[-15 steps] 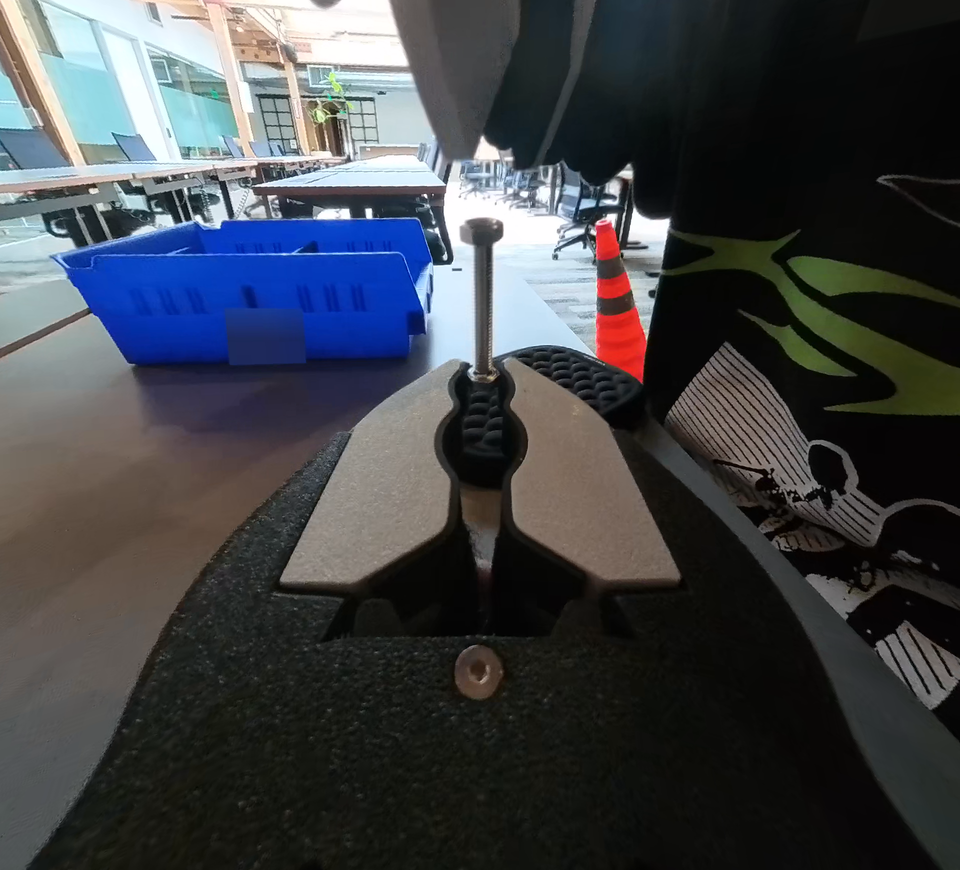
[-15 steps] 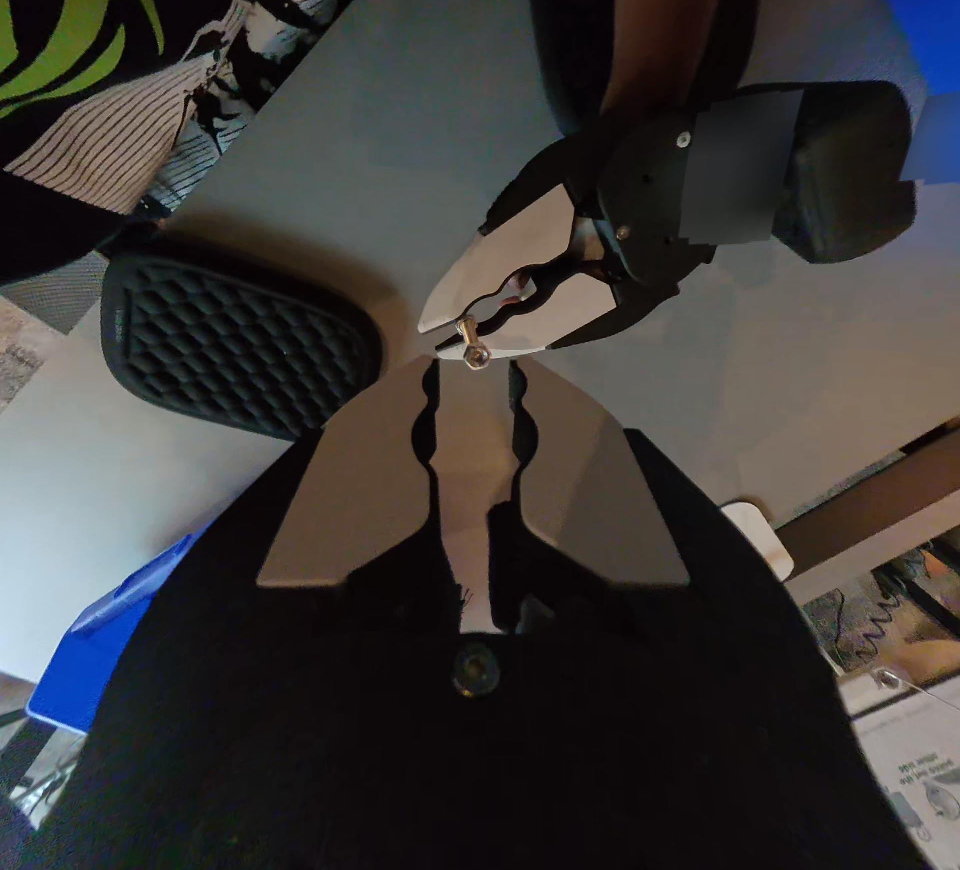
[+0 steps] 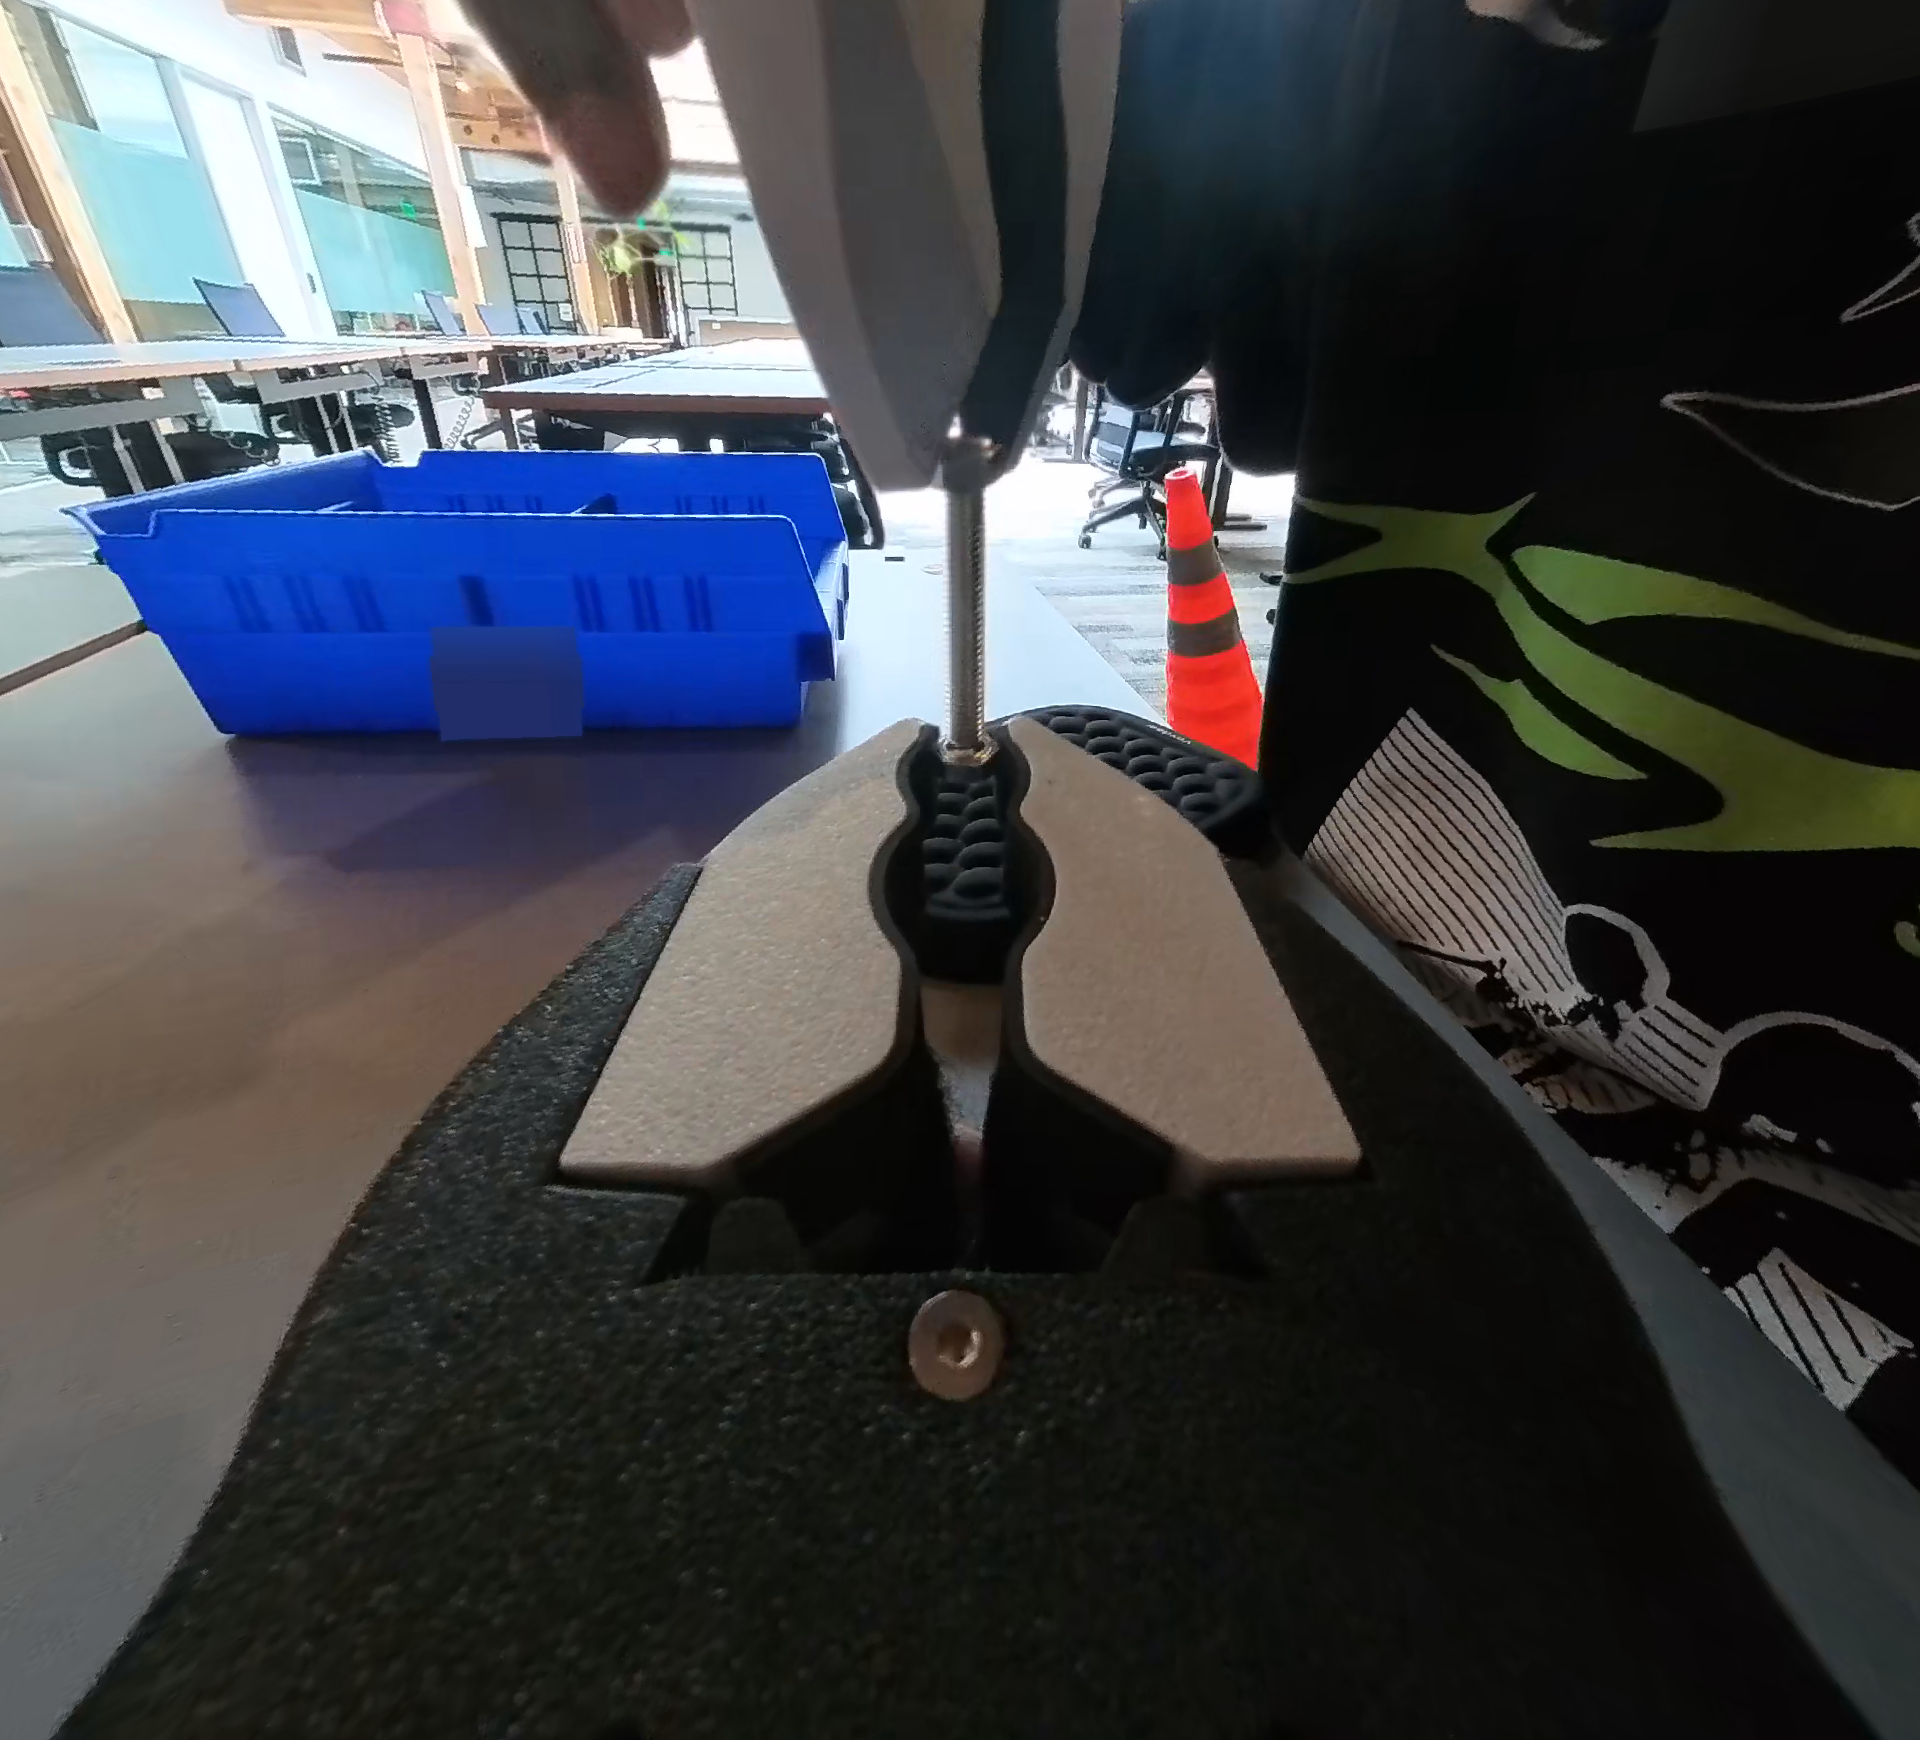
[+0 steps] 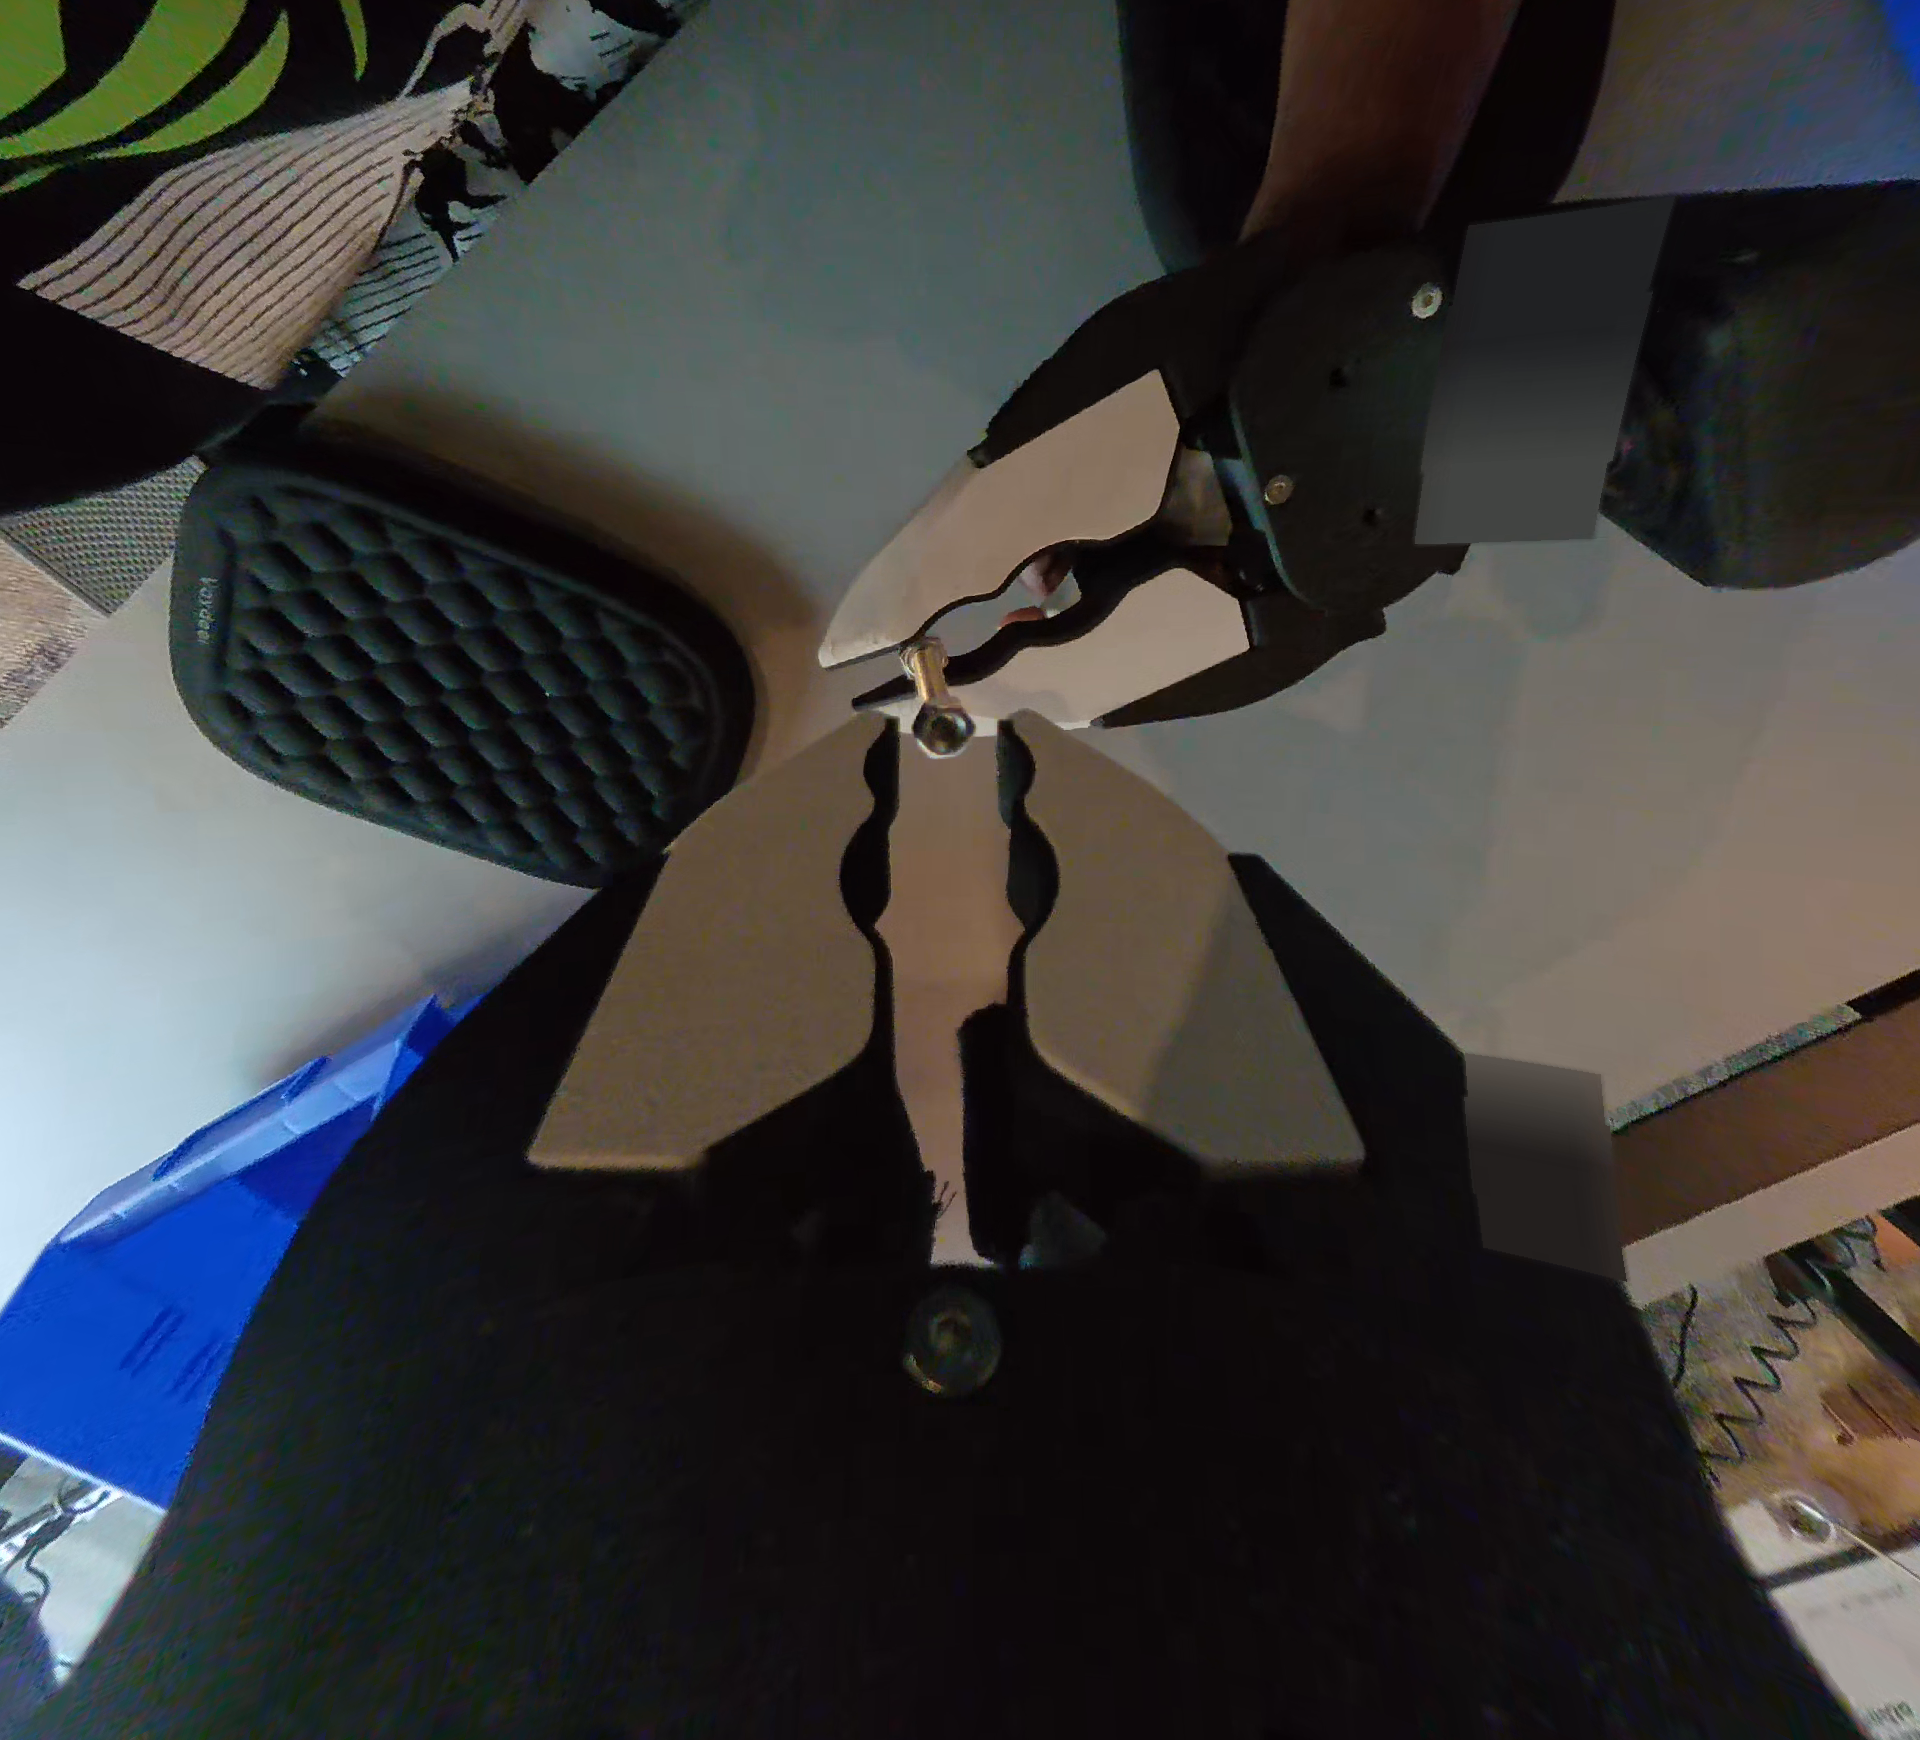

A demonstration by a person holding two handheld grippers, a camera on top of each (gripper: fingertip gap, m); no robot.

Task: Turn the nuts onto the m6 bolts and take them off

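While the left hand-held gripper (image 3: 964, 748) clamps the nut (image 3: 968, 752) at the lower end of the upright bolt (image 3: 966, 610), the bolt stands above the worktop (image 3: 260, 911). The right hand-held gripper (image 4: 940, 734) has its fingertips around the bolt head, but I cannot tell if they press it.

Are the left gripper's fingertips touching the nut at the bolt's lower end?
Touching. The left wrist view shows the left gripper clamped on the nut, no gap visible.

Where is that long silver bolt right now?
The bolt stands upright at the centre of the left wrist view, its lower end in the left tongs, right of the blue bin.
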